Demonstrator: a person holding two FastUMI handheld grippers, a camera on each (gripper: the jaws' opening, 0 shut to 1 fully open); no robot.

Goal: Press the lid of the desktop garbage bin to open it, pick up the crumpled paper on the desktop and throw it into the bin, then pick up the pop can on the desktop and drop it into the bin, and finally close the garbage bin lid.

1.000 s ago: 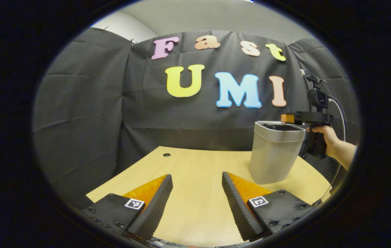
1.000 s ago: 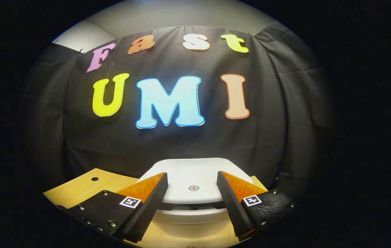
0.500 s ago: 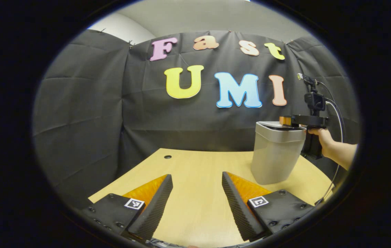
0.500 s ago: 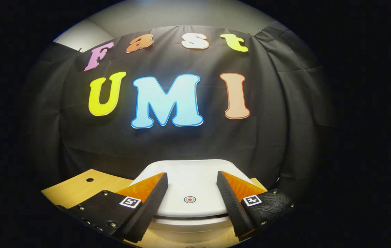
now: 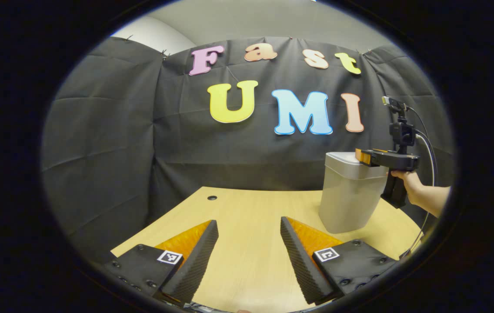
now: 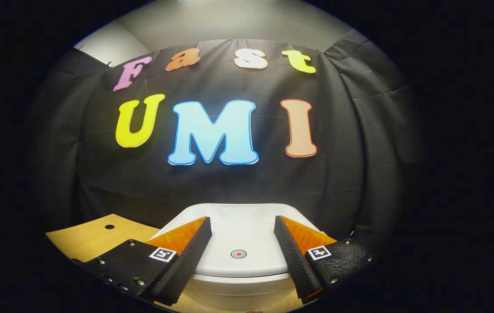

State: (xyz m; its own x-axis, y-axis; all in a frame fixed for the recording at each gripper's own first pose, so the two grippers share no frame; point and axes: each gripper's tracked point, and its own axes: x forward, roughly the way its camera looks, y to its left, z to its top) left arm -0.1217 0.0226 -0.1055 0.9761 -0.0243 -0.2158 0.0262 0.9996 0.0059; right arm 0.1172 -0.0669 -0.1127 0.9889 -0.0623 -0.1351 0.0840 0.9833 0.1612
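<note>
Garbage bin (image 5: 348,195) is seen standing upright at the far right of the wooden worktop (image 5: 247,217): pale grey, tapered body, rounded corners. Its white lid (image 6: 238,243) is seen lying flat and closed, with a small red-ringed button (image 6: 238,254) near the front edge. Right tool (image 6: 240,256) is held over the lid, fingers apart, button framed between them; contact with the lid cannot be confirmed, possibly just above it. In the left gripper view this tool (image 5: 362,155) is seen at the bin's top edge, gripped by a hand (image 5: 408,182). Left tool (image 5: 249,256) is held low over bare worktop, fingers apart, nothing between them, well apart from the bin.
</note>
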